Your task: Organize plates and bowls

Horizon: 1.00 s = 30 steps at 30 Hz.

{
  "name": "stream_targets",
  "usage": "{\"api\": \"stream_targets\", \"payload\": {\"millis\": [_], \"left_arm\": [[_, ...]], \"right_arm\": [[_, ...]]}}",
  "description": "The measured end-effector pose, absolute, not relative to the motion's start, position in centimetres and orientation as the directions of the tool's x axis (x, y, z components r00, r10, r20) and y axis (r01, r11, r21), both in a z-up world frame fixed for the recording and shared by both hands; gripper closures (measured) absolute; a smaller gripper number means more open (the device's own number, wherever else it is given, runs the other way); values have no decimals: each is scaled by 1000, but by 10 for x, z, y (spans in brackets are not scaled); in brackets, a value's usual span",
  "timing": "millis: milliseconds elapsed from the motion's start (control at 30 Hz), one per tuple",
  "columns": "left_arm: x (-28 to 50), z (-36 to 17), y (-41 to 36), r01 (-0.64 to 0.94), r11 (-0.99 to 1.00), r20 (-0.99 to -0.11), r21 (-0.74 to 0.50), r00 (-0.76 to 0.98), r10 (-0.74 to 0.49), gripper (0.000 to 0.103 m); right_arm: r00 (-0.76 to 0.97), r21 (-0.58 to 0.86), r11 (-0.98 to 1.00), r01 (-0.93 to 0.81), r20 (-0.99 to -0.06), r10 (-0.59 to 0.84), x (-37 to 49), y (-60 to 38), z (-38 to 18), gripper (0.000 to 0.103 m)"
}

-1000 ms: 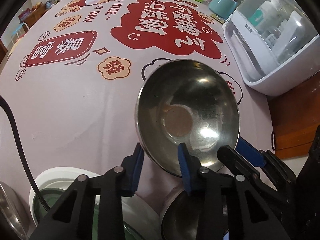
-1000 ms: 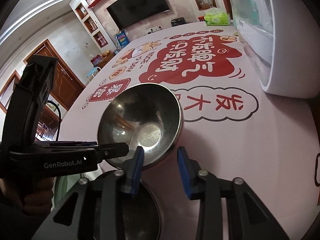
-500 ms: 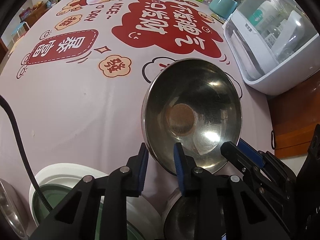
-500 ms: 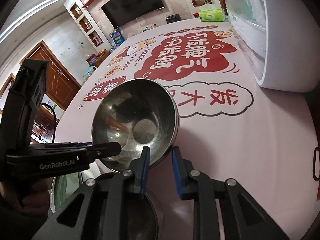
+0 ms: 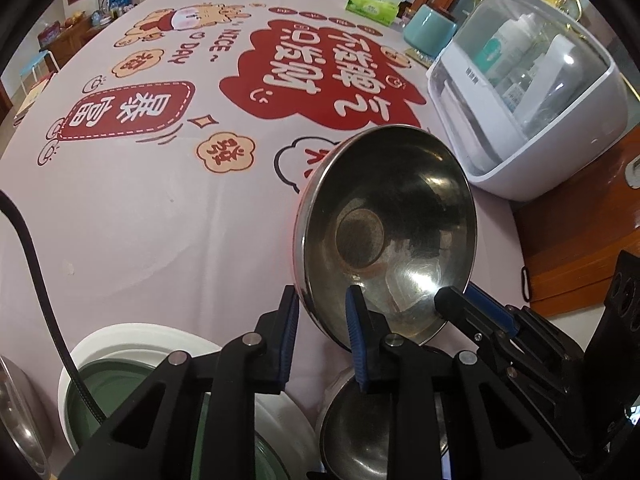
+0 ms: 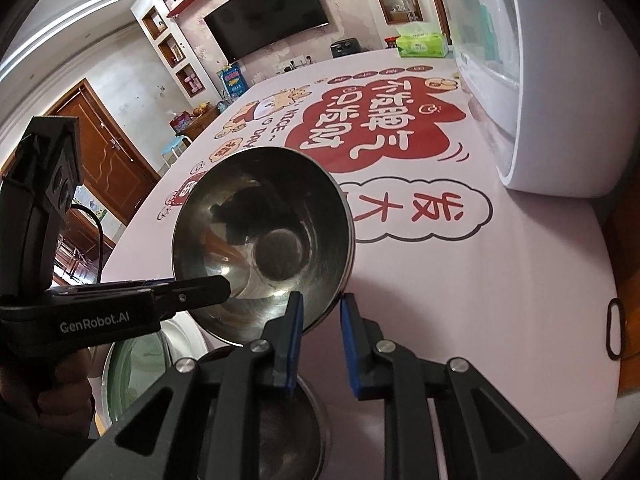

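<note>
Two grippers, left gripper point(image 5: 322, 328) and right gripper point(image 6: 320, 330), pinching tilted steel bowl point(image 5: 394, 224), cartoon-printed pink tablecloth point(image 5: 132, 216), wall television point(image 6: 266, 38)

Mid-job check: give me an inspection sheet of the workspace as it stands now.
Surface: tablecloth, pink with red print.
Job's things: steel bowl tilted, raised above second steel bowl; green dish in white plate.
Clutter: white cabinet, tissue box, teal canister.
Grippers: left gripper and right gripper, jaws just closing, each pinching the raised bowl's rim.
Cables: black cable.
Surroundings: TV, wooden door.
</note>
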<state>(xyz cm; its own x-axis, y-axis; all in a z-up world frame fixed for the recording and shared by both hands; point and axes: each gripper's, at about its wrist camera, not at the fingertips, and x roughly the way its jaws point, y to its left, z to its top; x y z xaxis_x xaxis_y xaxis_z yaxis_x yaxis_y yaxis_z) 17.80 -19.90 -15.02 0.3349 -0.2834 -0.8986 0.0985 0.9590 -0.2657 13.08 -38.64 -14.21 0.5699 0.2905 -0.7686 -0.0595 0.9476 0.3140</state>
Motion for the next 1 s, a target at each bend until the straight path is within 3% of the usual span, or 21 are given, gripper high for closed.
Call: {"api": "stream_targets", "payload": {"millis": [667, 700, 767, 1000], "left_arm": [[133, -111, -164, 70, 940, -825, -334, 460, -328, 81], [129, -109, -160, 66, 939, -821, -338, 467, -329, 81], [124, -106, -155, 64, 936, -813, -346, 477, -333, 79], [104, -92, -154, 120, 924, -784, -362, 497, -372, 79]], "right_arm": [[627, 228, 961, -154, -730, 273, 98, -350, -101, 85], [629, 220, 961, -165, -728, 274, 95, -347, -98, 86], [626, 221, 953, -208, -718, 303, 91, -339, -94, 99], [601, 152, 918, -365, -715, 357, 75, -294, -84, 100]]}}
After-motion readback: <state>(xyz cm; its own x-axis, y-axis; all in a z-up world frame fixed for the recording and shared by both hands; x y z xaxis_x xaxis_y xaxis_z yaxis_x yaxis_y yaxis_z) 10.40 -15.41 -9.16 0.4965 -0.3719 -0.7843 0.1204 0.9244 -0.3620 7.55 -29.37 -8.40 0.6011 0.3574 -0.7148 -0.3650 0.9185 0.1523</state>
